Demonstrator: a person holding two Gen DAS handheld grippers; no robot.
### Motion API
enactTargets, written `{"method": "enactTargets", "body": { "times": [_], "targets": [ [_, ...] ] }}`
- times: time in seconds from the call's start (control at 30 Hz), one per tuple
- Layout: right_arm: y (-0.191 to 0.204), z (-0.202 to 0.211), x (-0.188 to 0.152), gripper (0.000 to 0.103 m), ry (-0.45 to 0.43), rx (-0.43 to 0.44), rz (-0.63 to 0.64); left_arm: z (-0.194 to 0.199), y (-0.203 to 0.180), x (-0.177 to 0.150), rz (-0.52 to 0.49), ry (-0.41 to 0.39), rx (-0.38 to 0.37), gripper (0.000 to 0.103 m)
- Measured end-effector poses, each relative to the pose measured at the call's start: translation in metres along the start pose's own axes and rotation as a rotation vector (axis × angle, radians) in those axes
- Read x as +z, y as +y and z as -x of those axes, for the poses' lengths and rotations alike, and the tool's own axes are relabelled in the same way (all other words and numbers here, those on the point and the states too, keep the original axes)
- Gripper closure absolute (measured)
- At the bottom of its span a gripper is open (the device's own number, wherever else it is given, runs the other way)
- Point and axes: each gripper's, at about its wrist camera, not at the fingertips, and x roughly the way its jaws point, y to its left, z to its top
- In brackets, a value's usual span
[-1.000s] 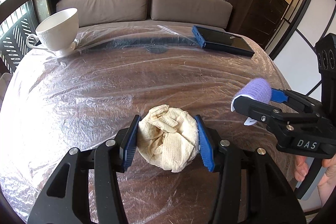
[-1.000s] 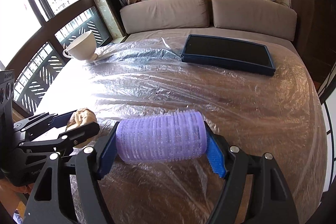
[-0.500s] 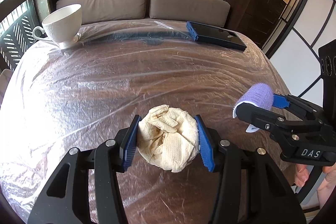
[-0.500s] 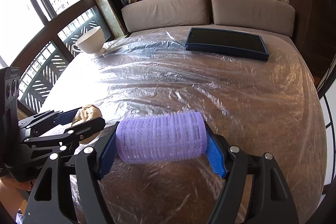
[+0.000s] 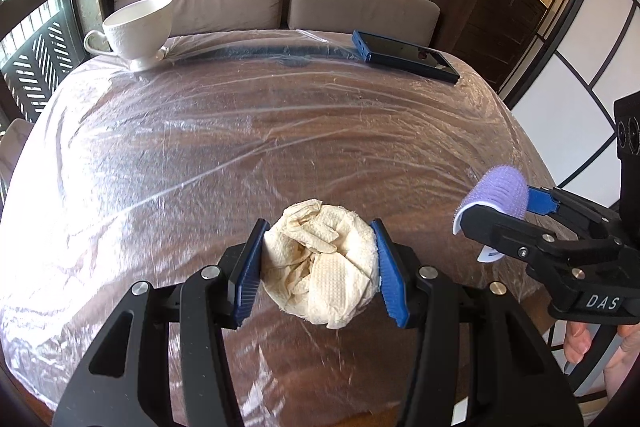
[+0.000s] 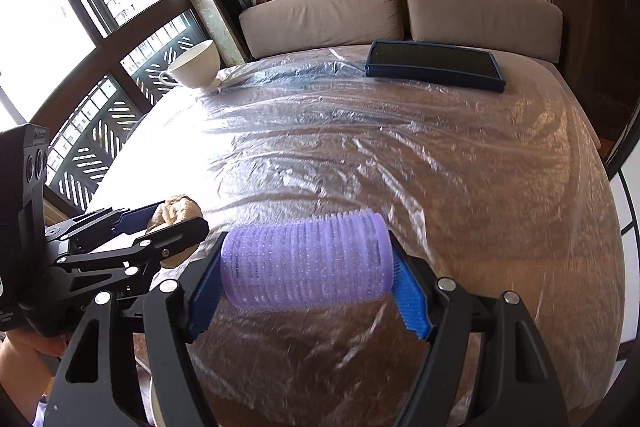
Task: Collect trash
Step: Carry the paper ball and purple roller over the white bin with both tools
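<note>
My left gripper (image 5: 318, 269) is shut on a crumpled cream paper towel (image 5: 320, 263), held above the near edge of the plastic-covered table (image 5: 248, 147). The towel also shows in the right wrist view (image 6: 176, 213), in the left gripper (image 6: 168, 223). My right gripper (image 6: 306, 269) is shut on a purple hair roller (image 6: 306, 261), held endwise between the blue pads above the near table edge. The roller also shows at the right of the left wrist view (image 5: 494, 193), in the right gripper (image 5: 500, 211).
A white cup on a saucer (image 5: 138, 29) stands at the table's far left. A dark blue tray (image 6: 434, 65) lies at the far right. A brown sofa (image 5: 280, 1) runs behind the table. A window railing (image 6: 100, 131) is on the left.
Both grippers have drawn back toward the near table edge, each keeping its object. The cup and tray look farther away.
</note>
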Motion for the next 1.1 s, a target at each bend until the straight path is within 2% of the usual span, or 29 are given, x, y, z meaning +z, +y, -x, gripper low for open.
{"method": "enactTargets", "body": {
  "times": [0.77, 1.1],
  "targets": [
    [0.014, 0.045, -0.061, 0.031, 0.023, 0.067, 0.039, 0.039, -0.021, -0.059, 0.05, 0.003, 0.047, 0.051],
    [0.033, 0.06, -0.087, 0.031, 0.026, 0.067, 0.042, 0.062, -0.018, -0.082, 0.049, -0.011, 0.038, 0.051]
  ]
}}
